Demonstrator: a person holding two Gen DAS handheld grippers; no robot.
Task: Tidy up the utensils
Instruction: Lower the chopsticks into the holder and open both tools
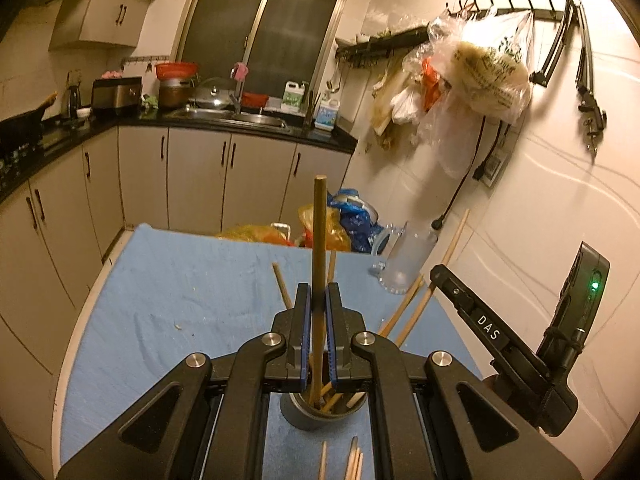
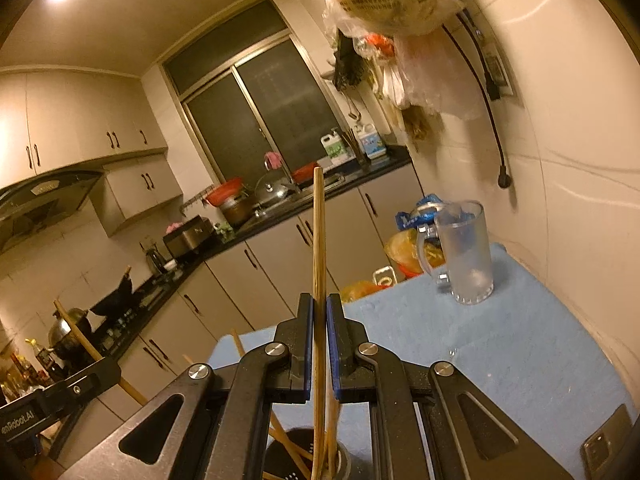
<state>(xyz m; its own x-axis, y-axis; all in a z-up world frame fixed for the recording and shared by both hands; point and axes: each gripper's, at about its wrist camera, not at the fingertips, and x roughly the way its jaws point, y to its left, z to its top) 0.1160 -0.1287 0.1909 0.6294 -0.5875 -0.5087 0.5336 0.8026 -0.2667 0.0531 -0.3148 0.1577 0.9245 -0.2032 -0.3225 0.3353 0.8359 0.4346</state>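
The left hand-held gripper point(image 1: 318, 300) is clamped on a dark wooden chopstick point(image 1: 319, 240), which stands upright between its blue-edged pads and extends well above the fingertips. Directly below this hand-held gripper, a grey cylindrical utensil holder point(image 1: 320, 414) rests on the blue-covered desk point(image 1: 180, 280) and contains several chopsticks leaning at angles. Loose chopsticks point(image 1: 354, 460) lie on the desk just in front of the holder, on the near side. The right hand-held gripper point(image 2: 319, 312) is clamped on a light bamboo chopstick point(image 2: 319, 240), held upright, with its lower end reaching down into a dark utensil holder point(image 2: 296, 456) beneath the fingers. Ahead and to the right of the right hand-held gripper, a clear glass mug point(image 2: 464, 252) stands upright on the desk, near its far edge. A phone point(image 2: 604, 448) lies at the lower right.
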